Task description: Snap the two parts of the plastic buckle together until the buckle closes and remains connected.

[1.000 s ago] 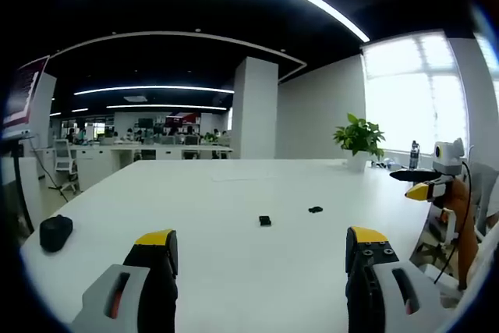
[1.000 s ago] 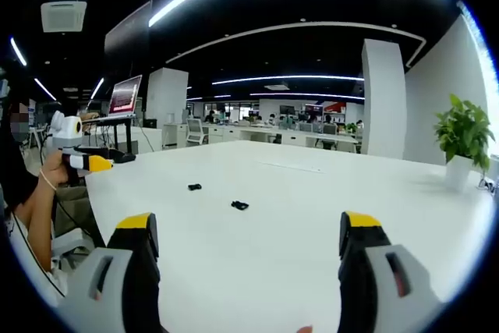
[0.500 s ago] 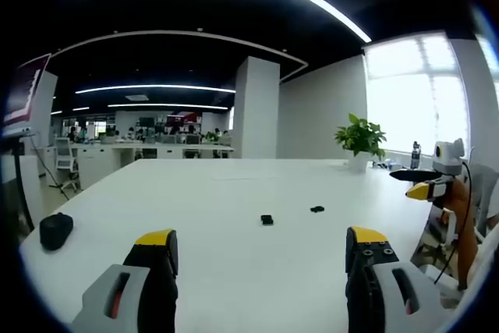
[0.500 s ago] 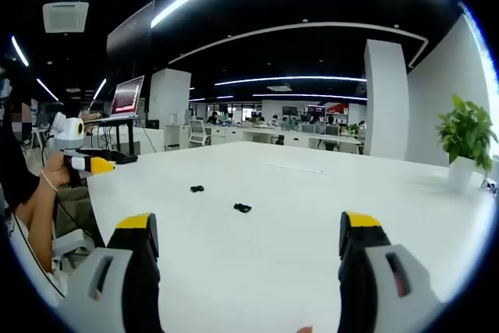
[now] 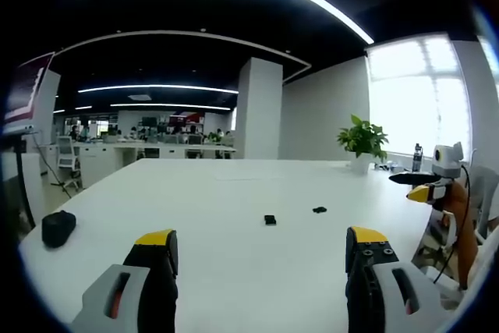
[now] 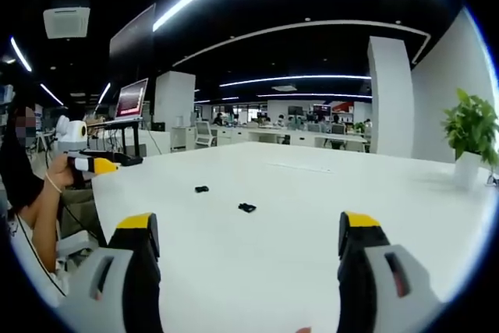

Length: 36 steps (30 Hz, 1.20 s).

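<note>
Two small black buckle parts lie apart on the white table (image 5: 234,271). In the left gripper view one buckle part (image 5: 270,220) is near the middle and the other buckle part (image 5: 319,210) is a little to its right. The right gripper view has the same two pieces, one buckle half (image 6: 247,208) nearer and one buckle half (image 6: 202,189) further left. My left gripper (image 5: 261,249) is open, well short of them. My right gripper (image 6: 248,232) is open too, with nothing between its yellow-tipped fingers (image 6: 138,221). The other gripper (image 5: 425,190) shows at the right edge of the left gripper view, and the other gripper (image 6: 90,164), held by a person's hand, shows at the left of the right gripper view.
A black pouch-like object (image 5: 58,228) lies near the table's left edge. A potted plant (image 5: 362,143) stands at the far right corner, a bottle (image 5: 414,157) beyond it. A laptop on a stand (image 6: 129,102) is off the table's far left. Desks and chairs fill the office behind.
Both views have shifted slightly as the hands drifted; the buckle parts lie where they were. Both grippers stay open.
</note>
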### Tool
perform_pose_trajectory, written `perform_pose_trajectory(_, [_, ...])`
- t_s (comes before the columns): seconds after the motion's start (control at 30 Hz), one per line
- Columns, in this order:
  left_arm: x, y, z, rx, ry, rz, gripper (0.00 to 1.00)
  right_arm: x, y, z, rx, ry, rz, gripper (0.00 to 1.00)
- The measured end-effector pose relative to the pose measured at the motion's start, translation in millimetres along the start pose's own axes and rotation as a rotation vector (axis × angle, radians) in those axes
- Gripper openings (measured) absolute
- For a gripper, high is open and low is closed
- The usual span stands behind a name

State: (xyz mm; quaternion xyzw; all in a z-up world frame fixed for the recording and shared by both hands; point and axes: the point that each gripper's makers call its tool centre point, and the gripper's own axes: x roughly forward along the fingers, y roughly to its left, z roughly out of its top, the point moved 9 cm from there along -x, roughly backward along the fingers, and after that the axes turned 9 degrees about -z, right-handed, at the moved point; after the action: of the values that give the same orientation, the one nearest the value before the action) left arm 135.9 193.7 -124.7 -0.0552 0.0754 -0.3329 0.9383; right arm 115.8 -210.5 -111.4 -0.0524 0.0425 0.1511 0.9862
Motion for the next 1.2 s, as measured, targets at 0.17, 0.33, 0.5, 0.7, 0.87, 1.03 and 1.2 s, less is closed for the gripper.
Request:
perform_pose_trajectory(0.17, [1, 0.7, -0.8, -0.001, 0.004, 0.0, 0.9, 6, 0, 2.4, -0.001, -0.018, 0.03, 0.96])
perform_pose_trajectory(0.33, [2, 0.4, -0.9, -0.001, 0.003, -0.004, 0.9, 14, -1, 3.3, -0.007, -0.009, 0.052, 0.97])
perform_pose_trajectory(0.5, [3, 0.0, -2.4, -0.004, 0.008, -0.004, 0.9, 22, 0, 4.4, -0.004, -0.013, 0.078, 0.98])
perform_pose_trajectory(0.7, [4, -0.1, -3.7, -0.007, 0.009, -0.008, 0.9, 34, -5, 2.8, 0.018, -0.012, 0.107, 0.99])
perform_pose_trajectory(0.87, [5, 2.9, -5.7, -0.014, 0.013, -0.005, 0.9, 41, -8, 2.3, 0.011, -0.027, 0.1, 1.0])
perform_pose_trajectory(1.03, [5, 3.6, -5.5, -0.017, 0.011, -0.006, 0.9, 48, -12, 1.1, 0.007, -0.036, 0.105, 1.0])
perform_pose_trajectory(1.2, [7, 3.9, -5.6, -0.019, 0.013, -0.009, 0.9, 57, -17, -2.4, 0.02, -0.032, 0.111, 1.0])
